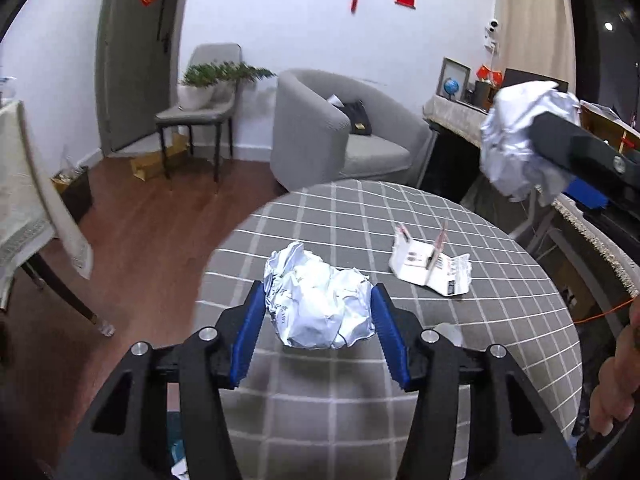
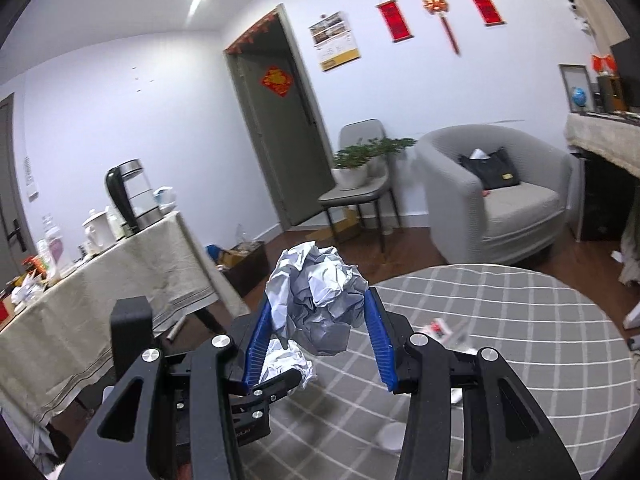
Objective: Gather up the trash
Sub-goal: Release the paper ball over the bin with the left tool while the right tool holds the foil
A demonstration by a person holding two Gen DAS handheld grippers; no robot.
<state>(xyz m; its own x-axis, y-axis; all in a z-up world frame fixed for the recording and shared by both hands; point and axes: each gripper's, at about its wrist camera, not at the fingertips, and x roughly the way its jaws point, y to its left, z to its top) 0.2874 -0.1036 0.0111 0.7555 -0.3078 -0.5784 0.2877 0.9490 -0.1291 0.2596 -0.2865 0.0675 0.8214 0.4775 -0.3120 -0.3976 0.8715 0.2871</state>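
- We saw a round tabletop [image 1: 500,280] under grey checked cloth, armchair [image 1: 320,128] behind.
- Our left hand-held gripper [image 1: 318,312] clamped a crumpled paper ball [image 1: 316,304].
- Our right hand-held gripper [image 2: 320,320] gripped another paper wad [image 2: 316,300] above it.
- A torn carton [image 1: 430,266] lay on the cloth; its print was unreadable.

- I'm looking down on a round table [image 1: 400,360] under a grey cloth crossed with white grid lines.
- Lying on the cloth toward the far right is a flattened white carton [image 1: 430,266], torn open, flaps sticking up, with printed text on its side.
- At the near right edge I can make out a pale, blurred object [image 1: 448,330]; I can't tell what it is.
- From my right camera, the same table [image 2: 520,320] shows a small white round thing [image 2: 390,436] resting on the cloth near the front.
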